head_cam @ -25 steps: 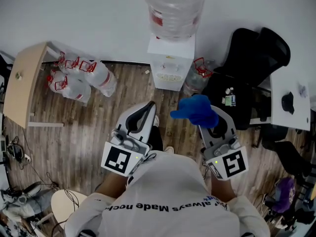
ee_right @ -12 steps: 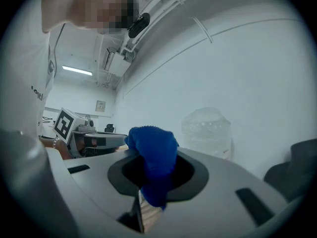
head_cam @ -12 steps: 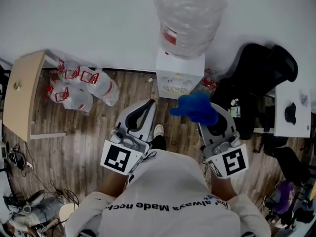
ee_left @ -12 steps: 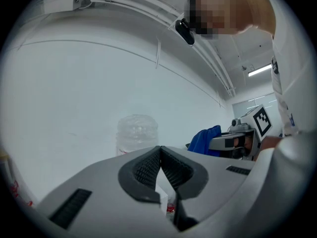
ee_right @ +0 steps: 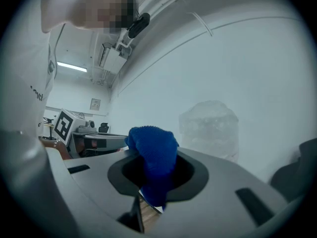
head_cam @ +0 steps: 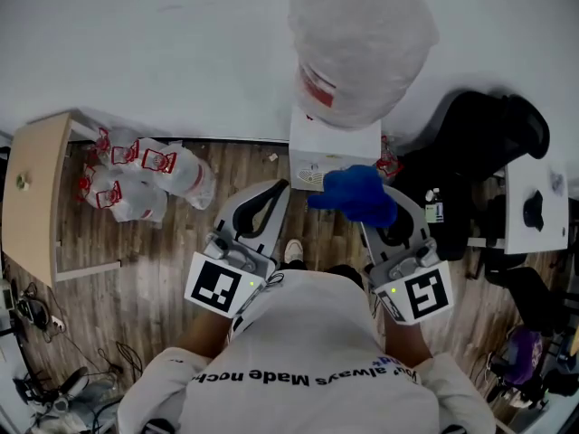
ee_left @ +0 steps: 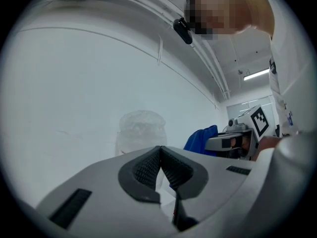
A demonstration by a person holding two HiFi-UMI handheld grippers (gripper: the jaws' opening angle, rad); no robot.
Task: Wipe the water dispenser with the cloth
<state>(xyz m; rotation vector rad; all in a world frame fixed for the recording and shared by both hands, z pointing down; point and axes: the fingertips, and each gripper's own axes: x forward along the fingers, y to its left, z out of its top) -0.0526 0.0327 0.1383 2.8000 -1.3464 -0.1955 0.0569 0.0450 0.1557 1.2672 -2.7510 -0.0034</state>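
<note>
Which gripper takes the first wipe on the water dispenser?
Right. The right tongs are shut on the blue cloth, near the water dispenser; the left tongs are shut and empty.

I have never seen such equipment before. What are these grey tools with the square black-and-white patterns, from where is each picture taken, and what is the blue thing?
There is no robot here: a person holds one hand-held gripper in each hand, and the patterned cubes are parts of those grippers. The head view comes from a camera on the person's head, looking down over the white shirt to the wooden floor. The other two views come from cameras riding on the grippers, each looking along its own jaws. The left gripper has its jaws together with nothing between them. The right gripper is shut on a blue cloth. Ahead, by the white wall, stands the water dispenser with a big clear bottle on top. Clear plastic items lie on the floor at the left; a black chair stands at the right.
</note>
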